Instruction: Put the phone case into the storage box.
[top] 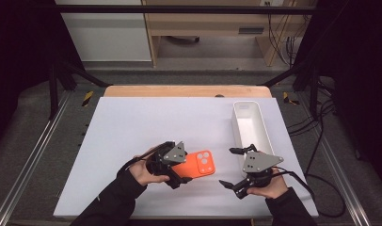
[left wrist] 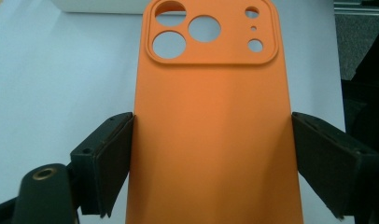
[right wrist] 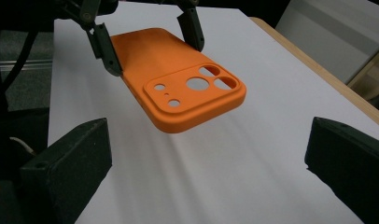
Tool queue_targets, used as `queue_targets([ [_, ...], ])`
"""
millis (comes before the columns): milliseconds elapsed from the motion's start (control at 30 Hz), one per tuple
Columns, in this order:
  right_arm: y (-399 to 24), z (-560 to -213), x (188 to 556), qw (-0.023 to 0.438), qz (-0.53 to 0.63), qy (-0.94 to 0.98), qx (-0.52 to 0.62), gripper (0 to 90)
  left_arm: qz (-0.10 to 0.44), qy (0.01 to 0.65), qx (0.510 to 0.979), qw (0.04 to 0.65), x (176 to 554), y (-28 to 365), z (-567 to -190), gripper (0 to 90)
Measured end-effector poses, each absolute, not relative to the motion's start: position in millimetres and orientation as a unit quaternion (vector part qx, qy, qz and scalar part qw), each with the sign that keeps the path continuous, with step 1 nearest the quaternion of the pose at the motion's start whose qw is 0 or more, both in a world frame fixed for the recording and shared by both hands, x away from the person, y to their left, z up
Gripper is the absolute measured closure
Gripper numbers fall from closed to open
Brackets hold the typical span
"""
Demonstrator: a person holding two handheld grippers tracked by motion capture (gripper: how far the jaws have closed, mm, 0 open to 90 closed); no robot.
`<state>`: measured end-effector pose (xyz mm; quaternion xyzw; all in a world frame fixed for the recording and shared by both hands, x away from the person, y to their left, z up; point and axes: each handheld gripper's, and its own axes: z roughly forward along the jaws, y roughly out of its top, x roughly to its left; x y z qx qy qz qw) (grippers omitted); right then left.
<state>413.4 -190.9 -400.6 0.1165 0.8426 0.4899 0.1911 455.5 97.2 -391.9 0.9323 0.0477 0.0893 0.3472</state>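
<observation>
While the left gripper (top: 179, 175) clamps it, the orange phone case (top: 199, 164) shows round camera cutouts; right gripper (top: 232, 165) gapes.

On the table (top: 132, 122), the phone case (top: 198, 165) sits at about five o'clock of centre, clamped between the jaws of the left gripper (top: 179, 175) at its nine o'clock. The right gripper (top: 232, 169) is at the case's three o'clock, apart from it. The tray (top: 264, 129) lies at the case's two o'clock, along the table's right edge
</observation>
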Motion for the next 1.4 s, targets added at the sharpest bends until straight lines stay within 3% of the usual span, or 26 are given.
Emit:
queue_targets([
  [800,-179.7,-406.0,408.6,0.197,0.465,0.86,0.069,2.0,0.094,-0.001,0.931,0.352,444.6,84.1,-385.7,15.6],
  [1400,-174.3,-408.4,416.4,0.168,0.469,0.866,0.05,2.2,0.095,-0.022,0.929,0.358,438.2,79.7,-384.8,15.6],
])
